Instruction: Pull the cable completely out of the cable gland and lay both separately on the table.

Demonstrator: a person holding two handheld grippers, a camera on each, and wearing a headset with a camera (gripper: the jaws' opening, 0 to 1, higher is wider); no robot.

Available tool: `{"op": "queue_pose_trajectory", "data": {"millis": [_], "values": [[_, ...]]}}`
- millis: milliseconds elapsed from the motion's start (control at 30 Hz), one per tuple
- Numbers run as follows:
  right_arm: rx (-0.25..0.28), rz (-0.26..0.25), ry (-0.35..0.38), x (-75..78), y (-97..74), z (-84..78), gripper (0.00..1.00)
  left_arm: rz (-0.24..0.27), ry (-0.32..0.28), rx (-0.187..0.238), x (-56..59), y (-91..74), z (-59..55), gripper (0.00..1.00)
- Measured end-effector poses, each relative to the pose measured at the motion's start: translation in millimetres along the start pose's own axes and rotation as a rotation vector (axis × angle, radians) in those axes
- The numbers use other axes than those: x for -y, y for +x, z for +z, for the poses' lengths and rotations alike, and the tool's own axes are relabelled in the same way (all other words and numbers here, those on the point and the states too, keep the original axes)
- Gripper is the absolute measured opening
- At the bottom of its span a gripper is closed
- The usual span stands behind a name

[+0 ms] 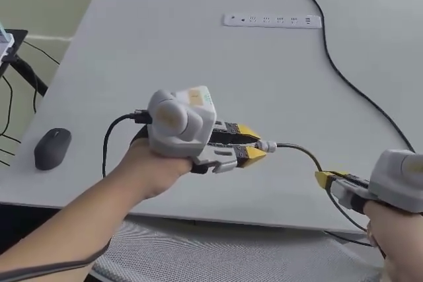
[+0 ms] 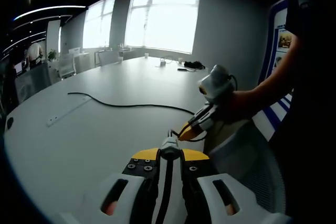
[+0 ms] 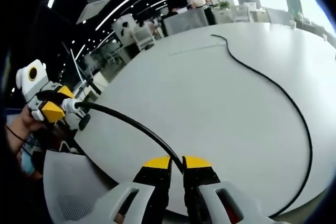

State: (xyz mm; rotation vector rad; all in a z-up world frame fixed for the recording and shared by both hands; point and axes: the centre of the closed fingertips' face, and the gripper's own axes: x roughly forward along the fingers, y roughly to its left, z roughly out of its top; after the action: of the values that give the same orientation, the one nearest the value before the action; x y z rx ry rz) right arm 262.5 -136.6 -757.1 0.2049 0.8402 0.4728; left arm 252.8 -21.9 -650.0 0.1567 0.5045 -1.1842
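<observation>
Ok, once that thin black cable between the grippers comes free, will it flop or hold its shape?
Probably semi-stiff: the thin black cable arcs smoothly from the small white cable gland to the right gripper without sagging. It looks light, so it may spring when released. Its smooth sheath might slip between the jaws.

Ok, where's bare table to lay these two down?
Broad bare table between the power strip and the left gripper holding the cable gland, and left toward the mouse. Crowded right: the black cable runs to the right gripper.
</observation>
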Motion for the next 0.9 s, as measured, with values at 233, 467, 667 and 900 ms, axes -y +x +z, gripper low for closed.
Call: {"op": "queue_pose_trajectory", "data": {"millis": [233, 467, 667, 900], "values": [[0.001, 0.02, -0.071, -1.3, -9.9, 3.6, 0.13, -0.007, -0.003, 0.001, 0.6, 0.1, 0.7, 0.15], [0.09, 0.1, -0.39, -43.0, -30.8, 44.7, 0.24, -0.015, -0.001, -0.005, 3.2, 0.9, -0.1, 0.15], [0.115, 0.18, -0.671, -86.2, -32.1, 63.2, 0.25, -0.016, -0.001, -0.008, 4.6, 1.0, -0.7, 0.15], [0.068, 0.198, -0.924, -116.5, -20.4, 53.0, 0.2, -0.015, -0.003, -0.008, 3.8, 0.7, -0.7, 0.15]]}}
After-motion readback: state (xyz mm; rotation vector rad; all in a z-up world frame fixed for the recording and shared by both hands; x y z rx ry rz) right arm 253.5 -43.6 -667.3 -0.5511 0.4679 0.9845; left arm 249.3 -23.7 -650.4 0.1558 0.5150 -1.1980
